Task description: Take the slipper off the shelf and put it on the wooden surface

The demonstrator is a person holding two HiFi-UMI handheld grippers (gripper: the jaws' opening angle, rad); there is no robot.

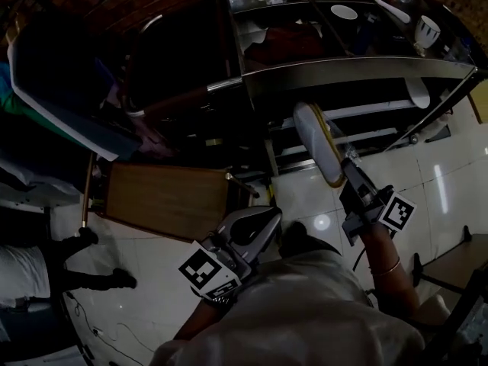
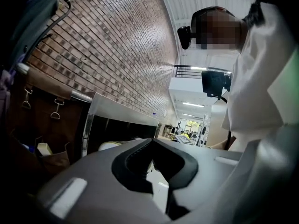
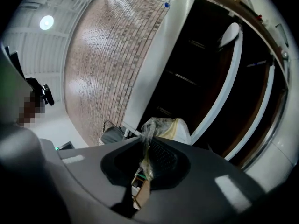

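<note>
A white slipper [image 1: 319,142] with a yellow rim, wrapped in clear plastic, hangs in the air in front of the metal shelf [image 1: 358,71]. My right gripper [image 1: 347,166] is shut on the plastic at the slipper's near end. In the right gripper view the crinkled plastic [image 3: 145,143] is pinched between the jaws, and the slipper [image 3: 176,129] shows just beyond them. The wooden surface [image 1: 164,197] lies lower left of the slipper. My left gripper [image 1: 267,218] hovers near its right corner, shut with nothing in it; its tips [image 2: 152,143] meet.
The shelf top carries a white bowl [image 1: 345,11] and a cup [image 1: 427,29]. A person's dark shoes [image 1: 99,277] stand on the pale tiled floor [image 1: 305,193] at left. A brick wall [image 2: 117,45] runs behind. A low brown stand [image 1: 457,261] sits at right.
</note>
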